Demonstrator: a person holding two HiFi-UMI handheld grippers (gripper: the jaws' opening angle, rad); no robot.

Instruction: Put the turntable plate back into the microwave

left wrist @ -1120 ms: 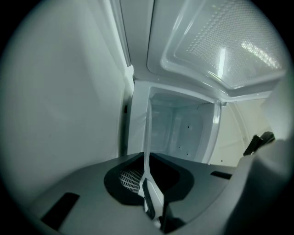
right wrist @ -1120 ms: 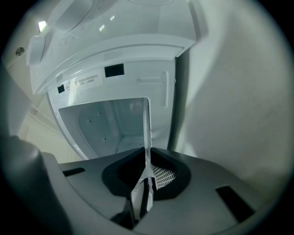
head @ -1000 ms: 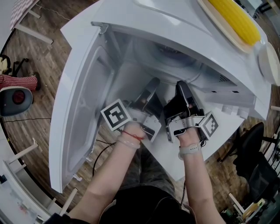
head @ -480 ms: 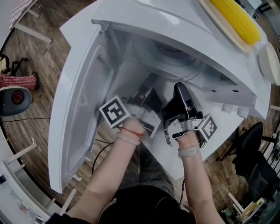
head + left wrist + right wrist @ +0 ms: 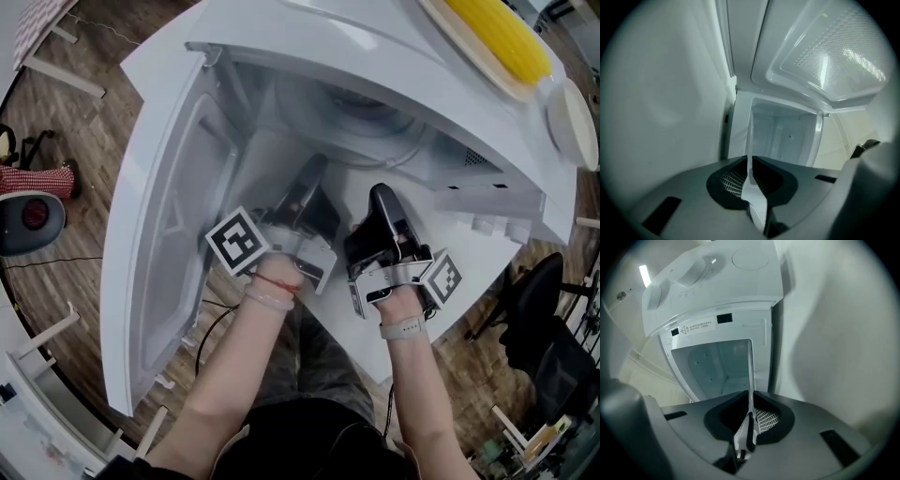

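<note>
Holding the plate (image 5: 370,117) by its rim, the left tongs (image 5: 314,167) and right tongs (image 5: 380,194) are each clamped on it. The plate is partly inside the microwave (image 5: 309,47). Setting it down and letting go seem left to do.

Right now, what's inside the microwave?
The glass plate, partly in, its near edge clamped by the left gripper and right gripper. Otherwise bare white walls. The floor beneath the plate is covered by it.
</note>
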